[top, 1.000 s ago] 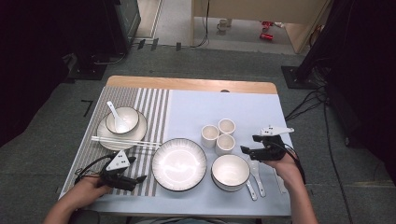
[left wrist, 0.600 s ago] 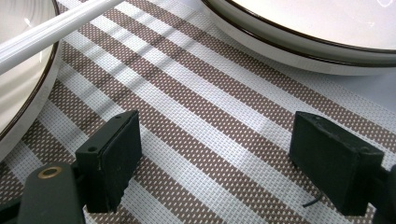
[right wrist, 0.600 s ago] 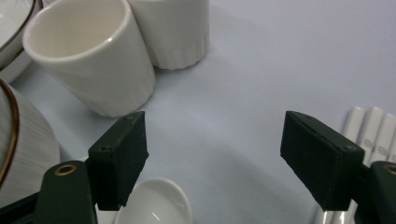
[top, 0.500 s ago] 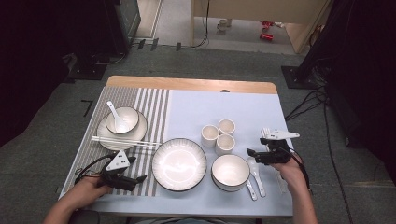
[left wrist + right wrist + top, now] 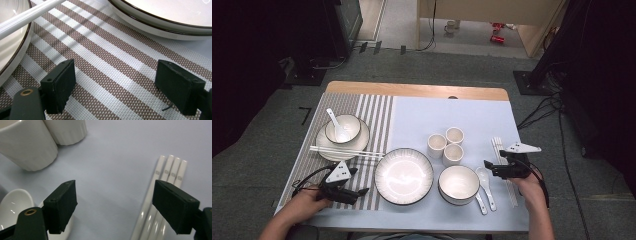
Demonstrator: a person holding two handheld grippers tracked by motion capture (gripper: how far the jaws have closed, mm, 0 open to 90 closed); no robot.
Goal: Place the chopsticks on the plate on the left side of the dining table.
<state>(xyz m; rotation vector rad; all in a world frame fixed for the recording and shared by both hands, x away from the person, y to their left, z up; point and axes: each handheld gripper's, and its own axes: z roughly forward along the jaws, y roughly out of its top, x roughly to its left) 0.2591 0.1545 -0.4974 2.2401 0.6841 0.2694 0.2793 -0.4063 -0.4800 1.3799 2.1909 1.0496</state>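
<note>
A grey carpeted floor (image 5: 272, 165) surrounded the tabletop (image 5: 462, 117), spread with a pale blue cloth beside a brown-and-white striped placemat (image 5: 377, 112). Near the front edge sat the large white dark-rimmed plate (image 5: 404, 176), then a smaller white bowl (image 5: 458, 184). Four white chopsticks (image 5: 160, 202) lay side by side at the right — the right gripper (image 5: 492, 168) hung just above them, jaws having just been opening, wide, nothing between them. The left gripper (image 5: 357, 192) rested low over the placemat, jaws wide and empty.
</note>
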